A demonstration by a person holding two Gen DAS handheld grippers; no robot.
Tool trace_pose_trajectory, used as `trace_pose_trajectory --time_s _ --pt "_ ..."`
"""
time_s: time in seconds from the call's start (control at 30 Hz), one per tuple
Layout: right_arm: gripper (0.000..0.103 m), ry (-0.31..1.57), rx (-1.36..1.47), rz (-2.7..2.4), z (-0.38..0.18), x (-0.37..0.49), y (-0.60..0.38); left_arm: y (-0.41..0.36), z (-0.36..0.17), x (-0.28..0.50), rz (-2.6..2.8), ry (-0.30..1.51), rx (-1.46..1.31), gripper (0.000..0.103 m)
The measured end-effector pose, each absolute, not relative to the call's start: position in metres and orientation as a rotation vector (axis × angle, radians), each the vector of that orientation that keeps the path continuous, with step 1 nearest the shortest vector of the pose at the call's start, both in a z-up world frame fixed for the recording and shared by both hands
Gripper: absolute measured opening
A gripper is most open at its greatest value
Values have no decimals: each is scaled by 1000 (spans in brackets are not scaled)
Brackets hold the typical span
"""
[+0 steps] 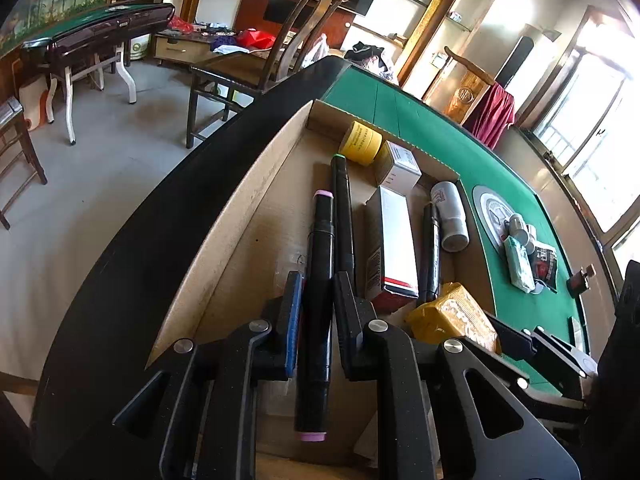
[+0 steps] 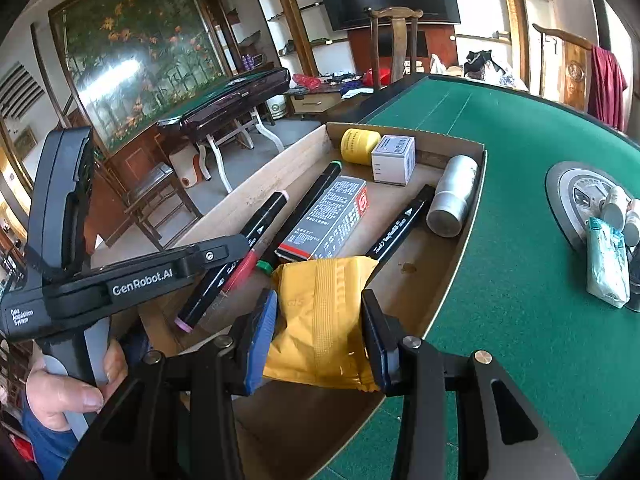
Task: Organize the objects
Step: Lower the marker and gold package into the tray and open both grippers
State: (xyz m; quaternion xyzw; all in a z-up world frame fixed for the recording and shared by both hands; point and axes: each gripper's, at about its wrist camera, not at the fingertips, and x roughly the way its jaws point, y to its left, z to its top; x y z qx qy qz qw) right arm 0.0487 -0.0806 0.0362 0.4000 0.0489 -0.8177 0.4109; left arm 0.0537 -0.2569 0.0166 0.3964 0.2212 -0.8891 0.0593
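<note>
Both loads hanging over a crowded cardboard tray point(image 1: 224, 240)

We are clamping the left hand-held gripper point(image 1: 316, 304) on a pink-tipped marker point(image 1: 318, 280) and the right hand-held gripper point(image 2: 320, 336) on a yellow packet point(image 2: 320, 312); releasing carelessly risks the marker rolling toward 3 o'clock against the boxed item point(image 1: 390, 240), or the packet burying the markers.

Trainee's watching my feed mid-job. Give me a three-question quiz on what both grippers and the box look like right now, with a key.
1. True or false: the left gripper is shut on a black marker with pink ends.
2. What does the right gripper hold? A) yellow packet B) silver can C) white box
3. Fill in: the yellow jar lies in the far corner of the cardboard ____.

Key:
1. True; the pads press on the marker's barrel.
2. A; the yellow packet sits between the pads, over the cardboard box.
3. box
</note>
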Motion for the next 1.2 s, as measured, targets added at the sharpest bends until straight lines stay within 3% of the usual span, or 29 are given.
trace_pose_trajectory --time_s 0.17,0.3,0.6,1.0,1.1,1.2 --pt "43 128 1003 -2060 35 51 -84 -259 18 56 -2679 683 1220 14" --pt "42 176 973 -2098 32 47 -93 -261 23 59 -2679 695 1206 25" --pt "44 162 1050 -2021 27 39 -94 -261 36 67 -2702 679 1176 25" --pt "45 2 1039 -1977 44 35 -63 -252 42 66 -2705 654 1187 25" --pt "45 -22 1041 -1987 45 33 -56 -248 43 64 -2704 641 1187 36" --pt "45 -29 1042 -1991 45 32 -53 -243 45 63 -2705 624 1193 38"
